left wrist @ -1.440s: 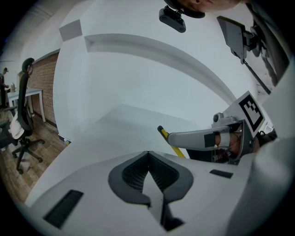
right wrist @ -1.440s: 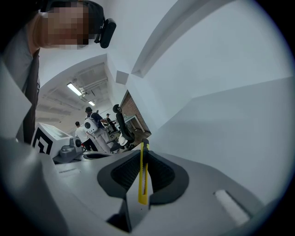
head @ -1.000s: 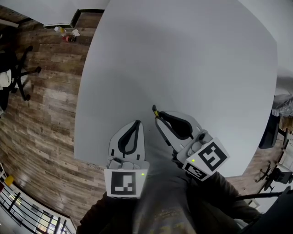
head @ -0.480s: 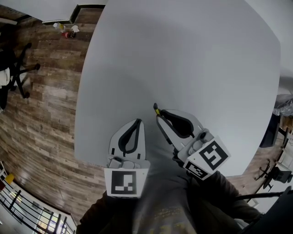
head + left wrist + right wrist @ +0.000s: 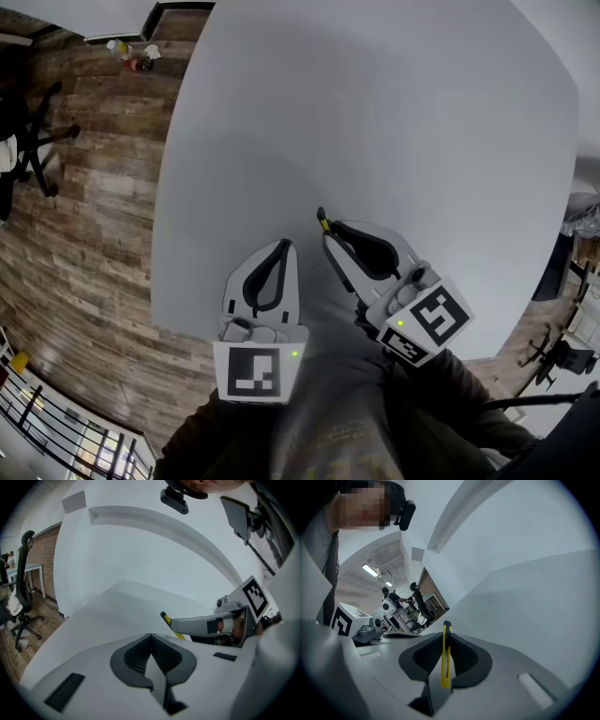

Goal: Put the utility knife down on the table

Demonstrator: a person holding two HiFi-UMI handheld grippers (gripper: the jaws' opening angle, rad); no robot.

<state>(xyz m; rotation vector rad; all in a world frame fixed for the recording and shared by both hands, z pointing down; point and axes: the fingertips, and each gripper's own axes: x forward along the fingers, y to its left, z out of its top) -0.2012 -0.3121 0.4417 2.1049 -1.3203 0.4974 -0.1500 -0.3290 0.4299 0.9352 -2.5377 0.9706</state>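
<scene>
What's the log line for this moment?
right tool: shut on slim yellow utility knife; left tool: shut, empty; knife over pale grey table

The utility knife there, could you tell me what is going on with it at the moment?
A person holds a hand-held gripper in each hand over the grey table. The right hand-held gripper is shut on the yellow utility knife, whose tip pokes out past the jaws, so it is not yet released. The left hand-held gripper sits alongside, jaws together with nothing between them.
</scene>
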